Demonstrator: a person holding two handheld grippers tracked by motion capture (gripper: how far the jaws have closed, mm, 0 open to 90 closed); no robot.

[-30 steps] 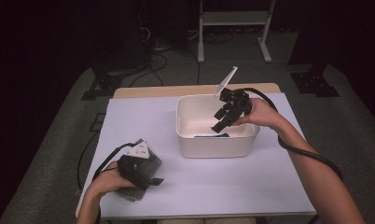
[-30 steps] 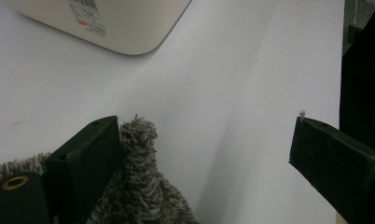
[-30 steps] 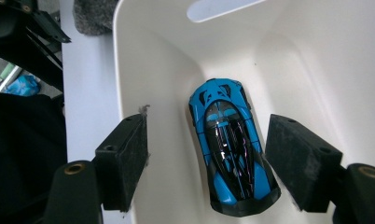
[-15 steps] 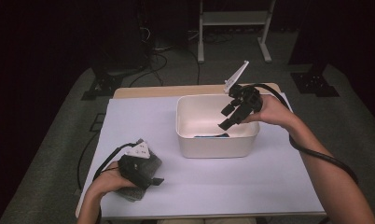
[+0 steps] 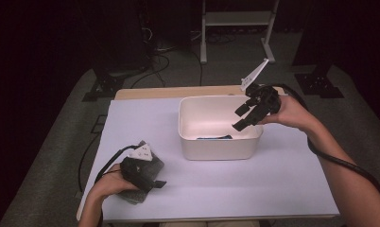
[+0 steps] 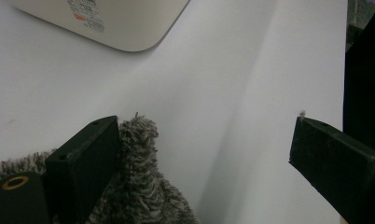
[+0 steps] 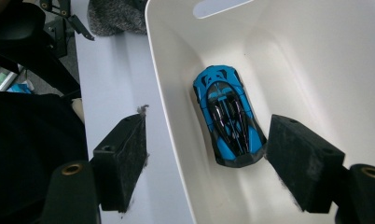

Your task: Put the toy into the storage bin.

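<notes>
A white bin (image 5: 216,144) stands mid-table, and a blue toy car (image 7: 227,114) lies flat on its floor, a sliver of the car (image 5: 214,138) also showing from above. My right gripper (image 5: 238,118) hovers over the bin's right rim, tilted down and inward. It is open and empty, one jaw outside the bin wall (image 7: 164,107) and one inside, well above the car. My left gripper (image 5: 152,180) rests at the front left on a grey fuzzy cloth (image 5: 152,164). Its jaws (image 6: 204,135) stand wide open, with a fold of the cloth (image 6: 141,182) against the inner face of one jaw.
The table (image 5: 282,179) has a white top, with a wooden strip (image 5: 150,92) along its far edge. Behind it stand a metal stand (image 5: 235,28) and floor cables (image 5: 155,56). A label (image 6: 87,11) shows on the bin's near wall.
My right gripper has risen and drawn back to the right, from over the bin's inside to above its right rim. The left gripper and the cloth have stayed put.
</notes>
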